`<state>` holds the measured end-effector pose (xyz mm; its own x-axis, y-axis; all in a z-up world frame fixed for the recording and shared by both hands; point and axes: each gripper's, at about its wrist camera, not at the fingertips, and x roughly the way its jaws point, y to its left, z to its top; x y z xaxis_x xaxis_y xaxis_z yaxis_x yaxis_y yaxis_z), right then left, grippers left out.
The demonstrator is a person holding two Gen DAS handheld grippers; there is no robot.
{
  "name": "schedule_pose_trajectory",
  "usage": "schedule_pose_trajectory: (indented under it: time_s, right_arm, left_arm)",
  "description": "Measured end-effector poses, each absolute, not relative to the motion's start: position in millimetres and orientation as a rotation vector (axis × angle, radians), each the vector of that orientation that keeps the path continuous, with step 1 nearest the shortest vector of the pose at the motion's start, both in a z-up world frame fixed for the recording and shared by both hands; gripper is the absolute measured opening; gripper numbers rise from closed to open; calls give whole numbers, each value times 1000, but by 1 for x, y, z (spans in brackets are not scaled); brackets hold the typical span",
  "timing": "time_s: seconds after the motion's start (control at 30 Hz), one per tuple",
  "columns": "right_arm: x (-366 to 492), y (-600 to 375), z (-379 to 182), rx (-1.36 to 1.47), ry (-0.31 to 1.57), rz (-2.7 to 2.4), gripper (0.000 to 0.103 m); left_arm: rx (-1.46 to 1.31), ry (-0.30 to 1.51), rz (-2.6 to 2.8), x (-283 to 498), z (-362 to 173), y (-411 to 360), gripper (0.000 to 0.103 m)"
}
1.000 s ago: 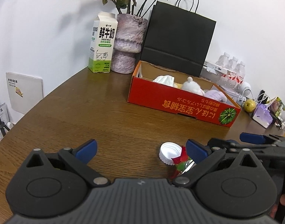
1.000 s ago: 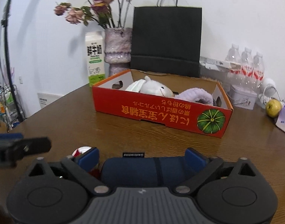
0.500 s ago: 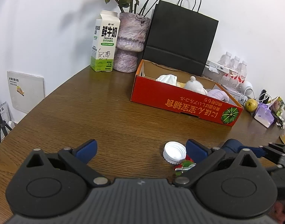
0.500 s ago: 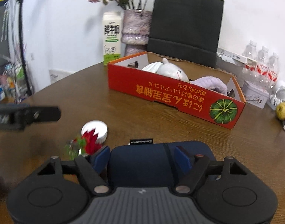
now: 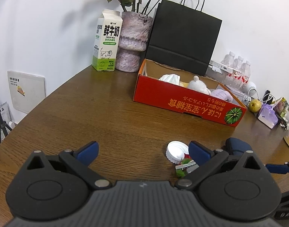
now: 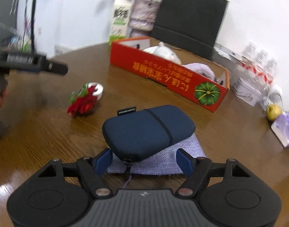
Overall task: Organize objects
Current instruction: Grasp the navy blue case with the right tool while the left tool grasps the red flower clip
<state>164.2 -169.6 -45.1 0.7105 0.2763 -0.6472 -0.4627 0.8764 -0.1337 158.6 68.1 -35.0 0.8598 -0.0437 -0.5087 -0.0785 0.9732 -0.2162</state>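
A navy blue zip pouch (image 6: 148,129) lies on a purple woven mat (image 6: 163,160) on the wooden table. My right gripper (image 6: 144,161) is open, its fingers either side of the pouch's near end, not touching it. A red and green ornament (image 6: 82,102) lies beside a white lid (image 6: 97,90). My left gripper (image 5: 142,150) is open and empty, with the white lid (image 5: 177,150) and ornament (image 5: 185,165) by its right finger. A red cardboard box (image 5: 184,102) holds soft toys; it also shows in the right wrist view (image 6: 163,73).
At the back stand a milk carton (image 5: 107,41), a vase of dried roses (image 5: 132,41) and a black paper bag (image 5: 184,43). Water bottles (image 5: 238,70), a green apple (image 5: 255,106) and a purple packet (image 5: 267,114) sit at the right.
My right gripper has drawn back and up from the pouch, which now shows whole on its mat. My left gripper has shifted slightly; its jaws stay open.
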Motion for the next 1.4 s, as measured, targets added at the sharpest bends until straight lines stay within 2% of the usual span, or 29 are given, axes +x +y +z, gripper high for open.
schedule_pose_trajectory:
  time_s: [0.17,0.23,0.47,0.67,0.83,0.9,1.4]
  right_arm:
    - [172,-160,-29,-159,612,443,77]
    - [178,-152,-24,-125,598,428,85]
    - [222,-126,-38,-137,650,213,85]
    - [217,-133,-52,-207,676,235,80]
    - [197,-155,-46,-257,685,324,67]
    - [191,-166,-45,-274,687,338,65]
    - [179,-202,-57,-185,625,357,70]
  left_arm:
    - [-236,540,18,157,-37,68,103]
    - [-240,542,16,158,-38,69,103]
    - [-239,547,11,157,-38,68,103]
    - [-234,550,-4,157,-38,66,103]
    - [-236,549,-7,157,-38,65,103]
    - [-236,549,-15,156,-37,64,103]
    - [-162,640,-123,176,-48,9,103]
